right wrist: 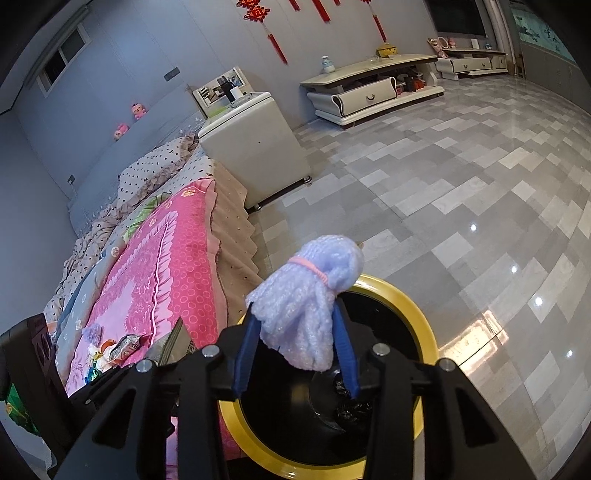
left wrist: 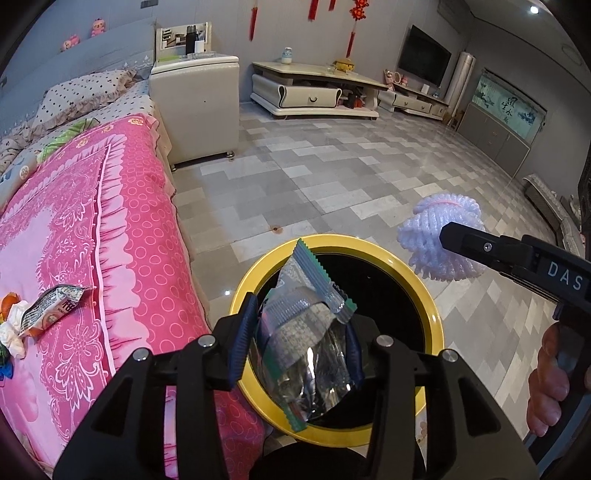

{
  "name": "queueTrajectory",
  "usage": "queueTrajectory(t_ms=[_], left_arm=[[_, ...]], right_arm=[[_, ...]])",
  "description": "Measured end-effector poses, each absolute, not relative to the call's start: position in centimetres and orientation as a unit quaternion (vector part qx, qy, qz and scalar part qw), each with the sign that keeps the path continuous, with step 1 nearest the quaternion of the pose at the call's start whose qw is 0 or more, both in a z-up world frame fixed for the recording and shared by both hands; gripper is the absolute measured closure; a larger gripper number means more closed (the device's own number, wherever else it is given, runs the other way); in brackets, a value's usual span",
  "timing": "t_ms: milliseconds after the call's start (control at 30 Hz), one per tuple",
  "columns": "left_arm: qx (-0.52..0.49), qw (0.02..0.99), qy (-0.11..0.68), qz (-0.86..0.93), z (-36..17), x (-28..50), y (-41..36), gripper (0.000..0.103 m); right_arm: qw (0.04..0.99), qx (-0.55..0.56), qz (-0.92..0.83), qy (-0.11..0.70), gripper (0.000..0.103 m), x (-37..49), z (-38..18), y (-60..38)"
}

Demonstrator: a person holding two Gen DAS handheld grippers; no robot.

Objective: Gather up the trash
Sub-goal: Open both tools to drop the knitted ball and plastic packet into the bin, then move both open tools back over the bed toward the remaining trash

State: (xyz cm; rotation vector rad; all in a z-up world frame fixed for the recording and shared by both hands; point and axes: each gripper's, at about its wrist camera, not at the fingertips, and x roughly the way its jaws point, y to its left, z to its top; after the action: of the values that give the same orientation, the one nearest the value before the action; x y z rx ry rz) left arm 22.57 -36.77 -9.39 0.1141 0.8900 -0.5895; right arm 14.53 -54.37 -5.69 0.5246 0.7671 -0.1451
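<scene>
**Room.** Floor point(left wrist: 332, 166) ahead of both tools: glossy grey and white tiles in staggered rectangles, catching ceiling lights. Far beyond the tool tips, a cream low TV stand point(left wrist: 314, 88) with rounded drawer fronts, a dark television point(left wrist: 424, 55) on the wall, and red knotted hangings point(left wrist: 253, 18) above. Cream boxy bedside cabinet point(left wrist: 195, 107) ahead and left of the left tool.

**Bed.** Pink bed cover point(left wrist: 110, 240) to the left of the left tool, woven with circles and floral scrolls, with a frilled edge; polka-dot pillows further off.

**Bin.** Round bin point(left wrist: 424, 295) on the floor, directly under both tools: glossy yellow rim, black interior (some dark crumpled matter at the bottom, seen from the right wrist).

**Left tool** point(left wrist: 299, 321). Black frame, ribbed blue pads, at a moderate gap, clamping a foil wrapper point(left wrist: 306, 332): silver, creased, with green serrated seams, standing upright over the bin mouth.

**Right tool** point(right wrist: 293, 314). Same build, narrower gap, gripping a foam net point(right wrist: 310, 295): pale lilac, knobbly mesh, bunched and tied with a pink band, held above the bin's near rim. Person's hand point(left wrist: 550, 380) on its handle.

**Loose on the bed, left of the left tool.** Crumpled snack packet point(left wrist: 51, 306) and white tissue point(left wrist: 13, 328), touching one another.
</scene>
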Motion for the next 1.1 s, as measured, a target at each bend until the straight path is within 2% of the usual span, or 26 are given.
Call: queueTrajectory(t_ms=[200, 267, 467, 867, 933, 1100], left_arm=[[0.050, 0.862, 0.420, -0.280, -9.0, 22.3, -36.4, 0.053], [0.052, 0.862, 0.418, -0.282, -8.8, 22.1, -36.4, 0.052], [0.050, 0.865, 0.413, -0.281, -8.1, 21.3, -35.9, 0.042], [0.042, 0.888, 0.384, -0.250, -5.6, 21.1, -32.7, 0.020], [0.041, 0.893, 0.379, -0.239, -5.1, 21.1, -31.8, 0.019], [0.032, 0.902, 0.372, -0.217, -4.0, 21.1, -29.0, 0.017]], right_arm=[[0.890, 0.254, -0.075, 0.370, 0.059, 14.2, -5.5, -54.6], [0.891, 0.254, -0.077, 0.369, 0.053, 14.1, -5.4, -54.5], [0.890, 0.259, -0.079, 0.367, 0.043, 13.8, -5.0, -54.2], [0.896, 0.252, -0.071, 0.358, 0.041, 13.2, -3.5, -52.8], [0.899, 0.248, -0.067, 0.354, 0.037, 13.1, -3.0, -52.2], [0.906, 0.233, -0.055, 0.350, 0.035, 13.3, -1.8, -50.4]])
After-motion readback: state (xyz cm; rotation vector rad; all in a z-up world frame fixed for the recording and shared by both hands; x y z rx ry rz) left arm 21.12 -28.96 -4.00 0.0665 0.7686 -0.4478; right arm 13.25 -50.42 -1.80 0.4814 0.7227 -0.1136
